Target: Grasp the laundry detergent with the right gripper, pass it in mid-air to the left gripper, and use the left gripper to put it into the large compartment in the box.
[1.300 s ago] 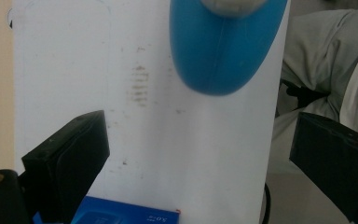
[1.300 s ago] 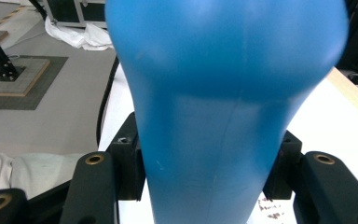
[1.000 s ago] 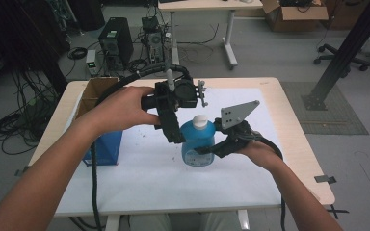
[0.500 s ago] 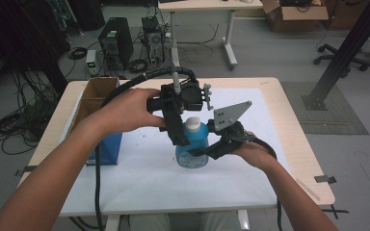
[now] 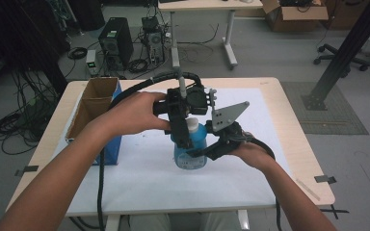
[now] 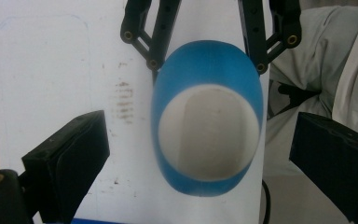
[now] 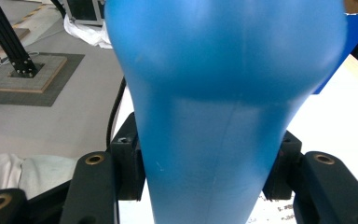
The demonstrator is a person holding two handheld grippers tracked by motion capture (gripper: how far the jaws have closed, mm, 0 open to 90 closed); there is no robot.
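- The left gripper (image 5: pixel 185 139) has its fingers (image 6: pixel 70 158) spread wide, one on each side of the bottle's white cap (image 6: pixel 207 135) and clear of it — nothing is gripped between them.
- In the high view this gripper hangs above the blue bottle (image 5: pixel 191 151), pointing down at its top, with the person's left hand (image 5: pixel 135 113) wrapped around its body.
- A black cable (image 5: pixel 139 86) trails from it in an arc toward the far edge of the tabletop (image 5: pixel 289 144).
- At the left side of the tabletop stands an open cardboard box (image 5: pixel 94 103) with blue outer walls, well apart from the bottle.
- The blue bottle stands upright near the middle of the white sheet (image 5: pixel 149 183) that covers the tabletop; in the left gripper view it is seen from straight above, cap in the centre.
- The right gripper (image 5: pixel 204 153) comes in from the right — its fingers (image 7: pixel 130 163) are pressed on the two sides of the bottle's body and hold it low down.
- In the right gripper view the blue wall of the bottle rises close between the two pads, touching both.
- The grey three-cornered plate (image 5: pixel 226 115) on the right gripper stands just right of the cap.
- The person's right hand (image 5: pixel 253 154) holds that gripper near the tabletop's right half.
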